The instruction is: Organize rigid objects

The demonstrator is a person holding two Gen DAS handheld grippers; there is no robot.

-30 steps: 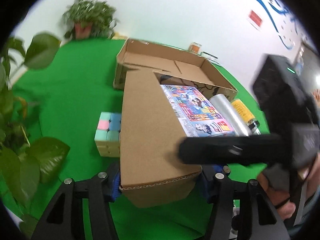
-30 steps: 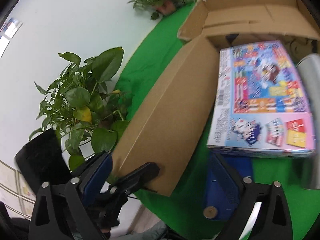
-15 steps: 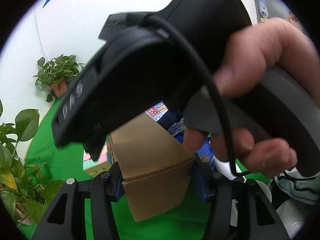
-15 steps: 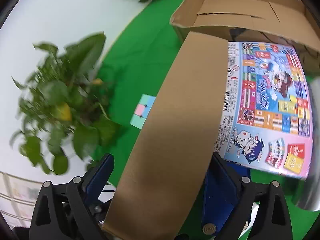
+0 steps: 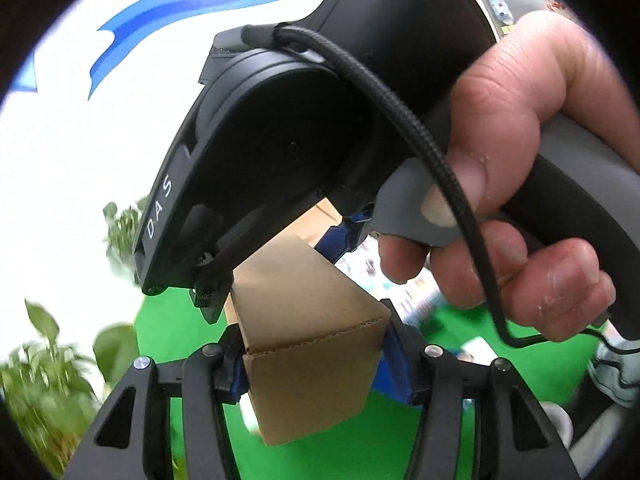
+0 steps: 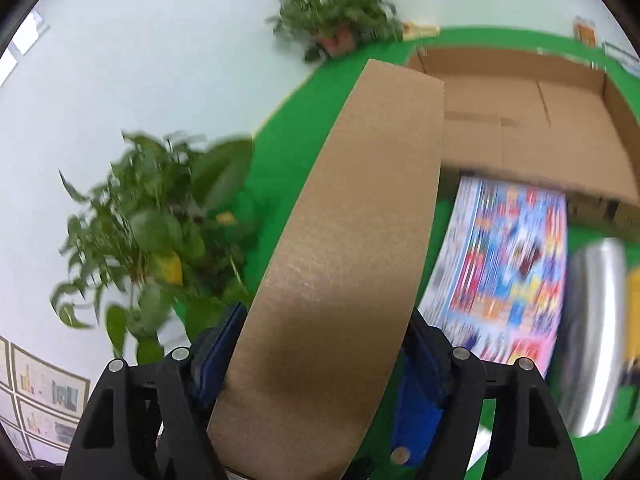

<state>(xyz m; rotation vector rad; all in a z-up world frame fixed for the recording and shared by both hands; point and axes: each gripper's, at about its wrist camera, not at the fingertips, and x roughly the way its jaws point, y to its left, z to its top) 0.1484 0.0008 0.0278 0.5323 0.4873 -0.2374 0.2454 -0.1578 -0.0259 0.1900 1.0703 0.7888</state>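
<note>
A long plain brown cardboard box (image 5: 312, 344) is held off the green surface at its near end by my left gripper (image 5: 314, 364), shut on its sides. My right gripper (image 6: 320, 364) is shut on the same box (image 6: 344, 248), which points toward the open carton (image 6: 532, 120). In the left wrist view the right gripper's black body (image 5: 304, 128) and the hand holding it (image 5: 516, 184) fill most of the frame, just above the box. A colourful game box (image 6: 508, 264) lies on the green surface to the right of the held box.
A silver cylinder (image 6: 592, 332) and a yellow item (image 6: 634, 312) lie right of the game box. Potted plants stand at the left (image 6: 152, 232) and at the far back (image 6: 336, 16). The green cloth (image 6: 296, 132) covers the table.
My right gripper came over the long box and shut on it. The box, held at the near end by my left gripper, has been lifted and tilted; both views now swing and blur.
</note>
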